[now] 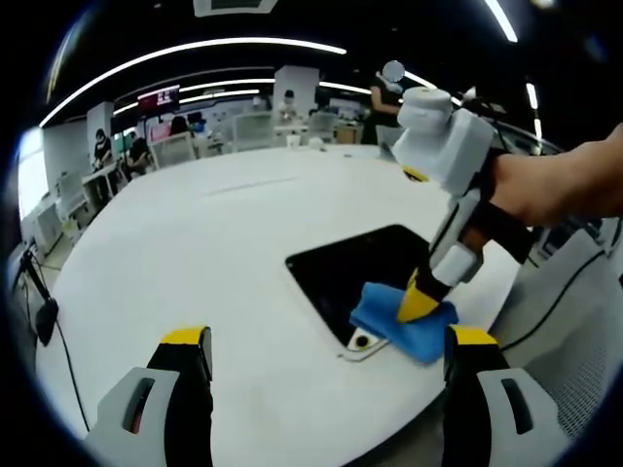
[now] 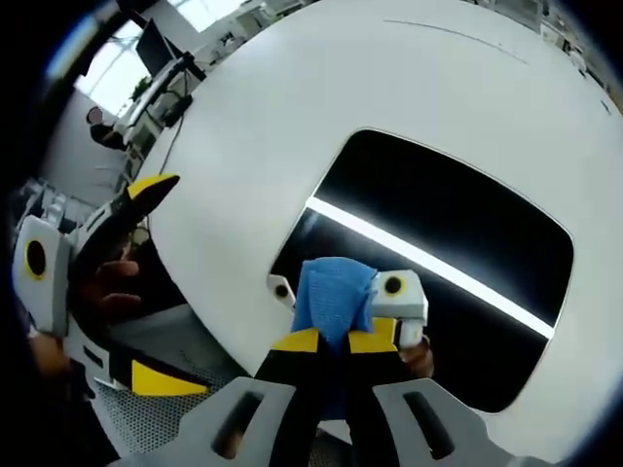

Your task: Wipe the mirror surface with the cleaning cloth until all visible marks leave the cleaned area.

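**Inspector:** What lies around your hand-held grippers, and what stands in the way?

**Operator:** From the left gripper view I see a wide white surface. Beyond its far edge there are desks, chairs and seated people, and lit ceiling strips overhead. The mirror lies flat on the surface ahead and to the right of my left hand-held gripper, close to the near edge. Nothing lies between that gripper and the mirror. A dark cable hangs off the surface's left side.

**Inspector:** And the cloth?

**Operator:** The blue cleaning cloth sits on the mirror's near corner, pinched in the tips of my right hand-held gripper. In the right gripper view the cloth bunches up just ahead of the yellow tips, which are pressed together on it. It covers part of the mirror's white corner frame. The glass beyond reflects one bright ceiling strip.

**Inspector:** Pose of the hands?

**Operator:** The right hand-held gripper slants down from the upper right, a hand gripping its handle, tips down on the cloth. The left one is held above the surface, its jaws spread wide and holding nothing. It shows at the left of the right gripper view, beyond the surface's edge.
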Demonstrator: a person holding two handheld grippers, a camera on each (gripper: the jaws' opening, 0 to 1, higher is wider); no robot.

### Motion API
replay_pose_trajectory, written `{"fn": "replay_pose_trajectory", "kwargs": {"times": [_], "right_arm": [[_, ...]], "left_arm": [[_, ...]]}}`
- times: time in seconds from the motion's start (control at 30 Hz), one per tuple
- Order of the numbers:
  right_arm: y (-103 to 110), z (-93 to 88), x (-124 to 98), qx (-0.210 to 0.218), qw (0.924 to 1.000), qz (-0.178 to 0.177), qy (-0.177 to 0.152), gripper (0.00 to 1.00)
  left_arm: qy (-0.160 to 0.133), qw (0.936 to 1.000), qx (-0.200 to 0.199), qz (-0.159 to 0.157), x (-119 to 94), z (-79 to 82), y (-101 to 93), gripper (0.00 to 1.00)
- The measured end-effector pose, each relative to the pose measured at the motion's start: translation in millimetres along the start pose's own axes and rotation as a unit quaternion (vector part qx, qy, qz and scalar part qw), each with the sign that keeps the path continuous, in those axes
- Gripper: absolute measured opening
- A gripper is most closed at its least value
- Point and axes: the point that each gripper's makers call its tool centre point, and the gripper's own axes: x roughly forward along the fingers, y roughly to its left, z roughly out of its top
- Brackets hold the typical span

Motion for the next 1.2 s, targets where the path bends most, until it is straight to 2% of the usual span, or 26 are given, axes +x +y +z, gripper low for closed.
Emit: {"fn": "replay_pose_trajectory", "kwargs": {"times": [0.43, 1.2], "right_arm": [[-3, -4.7, -4, -0.002, 1.0, 0.003, 0.004, 0.02], [-28, -12.2, -11, 0.006, 1.0, -0.006, 0.004, 0.02]], "left_arm": [[0.0, 1.0, -0.002, 0.004, 0, 0.1, 1.4, 1.0], [0.007, 1.0, 0.007, 0.0, 1, -2.0, -0.6, 1.0]]}}
